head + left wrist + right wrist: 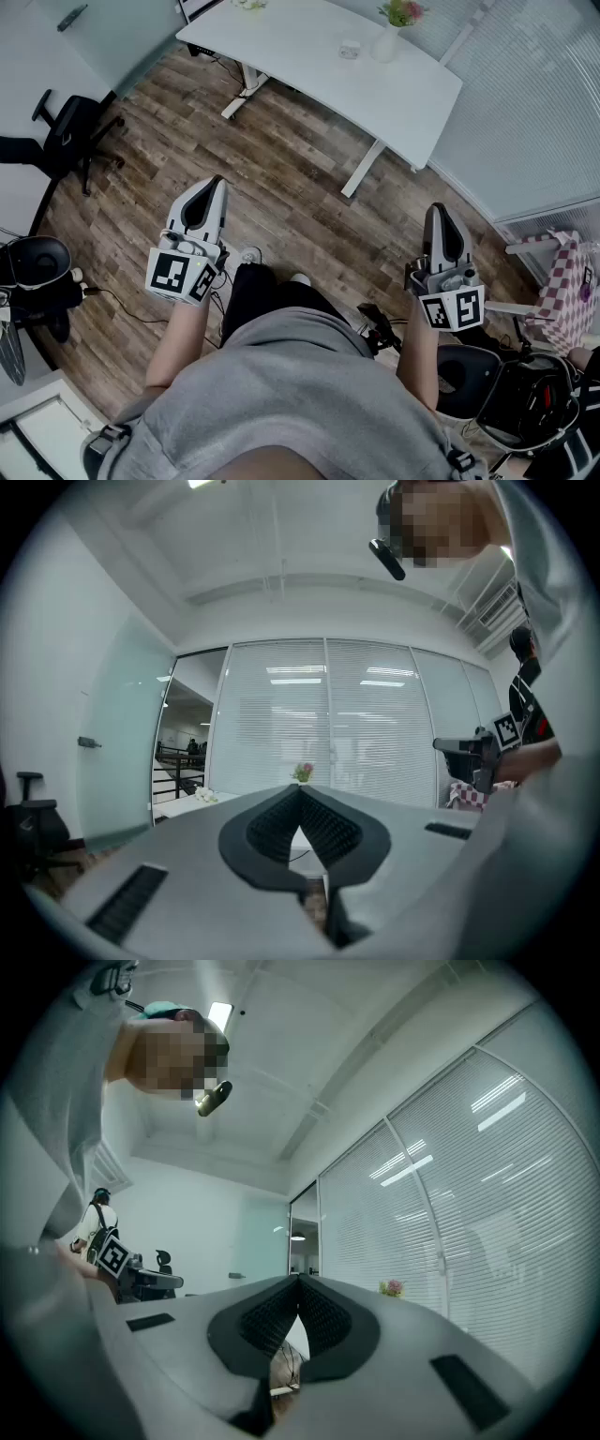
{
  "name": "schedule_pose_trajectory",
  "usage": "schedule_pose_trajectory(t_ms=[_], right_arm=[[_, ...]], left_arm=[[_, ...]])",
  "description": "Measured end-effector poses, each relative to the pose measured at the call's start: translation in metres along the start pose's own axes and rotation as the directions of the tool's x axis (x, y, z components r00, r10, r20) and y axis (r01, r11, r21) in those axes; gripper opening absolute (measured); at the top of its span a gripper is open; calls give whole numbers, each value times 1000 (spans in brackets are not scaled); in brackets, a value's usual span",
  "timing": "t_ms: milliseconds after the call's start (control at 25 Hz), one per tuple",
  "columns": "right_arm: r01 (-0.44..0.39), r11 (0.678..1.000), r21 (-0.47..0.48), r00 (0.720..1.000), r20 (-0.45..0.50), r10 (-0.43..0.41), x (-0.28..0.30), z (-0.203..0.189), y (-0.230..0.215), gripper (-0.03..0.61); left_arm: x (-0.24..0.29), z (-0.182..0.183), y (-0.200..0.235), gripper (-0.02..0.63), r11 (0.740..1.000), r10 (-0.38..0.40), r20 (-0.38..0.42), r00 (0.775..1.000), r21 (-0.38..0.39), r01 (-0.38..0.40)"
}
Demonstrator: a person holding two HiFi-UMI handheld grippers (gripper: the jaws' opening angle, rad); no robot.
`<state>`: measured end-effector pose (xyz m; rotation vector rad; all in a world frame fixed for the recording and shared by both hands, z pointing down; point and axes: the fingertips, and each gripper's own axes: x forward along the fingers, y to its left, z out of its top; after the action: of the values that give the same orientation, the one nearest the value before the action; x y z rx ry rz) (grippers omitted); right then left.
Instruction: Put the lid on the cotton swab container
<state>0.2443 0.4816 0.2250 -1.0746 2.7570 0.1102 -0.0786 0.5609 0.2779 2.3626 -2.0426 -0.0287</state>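
Left gripper (216, 184) and right gripper (438, 210), closed, sit well apart from container (350, 48)

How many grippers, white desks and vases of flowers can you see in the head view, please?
Grippers: 2, the left gripper and the right gripper
White desk: 1
Vase of flowers: 1
Total: 4

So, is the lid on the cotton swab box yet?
Not yet; nothing looks done. The left tongs and right tongs are shut and empty, over the wooden floor. The white table stands across the room; a small thing on it is too tiny to name. Finding and fitting the lid is all left.
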Motion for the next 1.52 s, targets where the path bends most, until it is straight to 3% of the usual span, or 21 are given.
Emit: schedule_pose_trajectory(t_ms=[320,760,960,1360,1520], right_arm=[[4,999,-45,1000,-1,-4,-15,3,-3,25],[-2,1000,-31,1000,10,2,-12,2,-17,25],[5,1000,20,998,64,-7,-7,6,-27,25],[27,1000,16,998,56,-28,23,-1,-43,25],[25,1000,0,1000,17,-25,48,-10,-58,25]], left_arm=[[-6,-12,-9,6,999,24,-26,999,49,-23],[5,-9,-8,6,997,46,-23,999,62,-44],[19,-11,-7,6,997,43,-28,999,63,-41],[62,-9,12,6,998,13,-15,1000,54,-12],[98,-5,14,6,987,-14,-27,1000,157,18]])
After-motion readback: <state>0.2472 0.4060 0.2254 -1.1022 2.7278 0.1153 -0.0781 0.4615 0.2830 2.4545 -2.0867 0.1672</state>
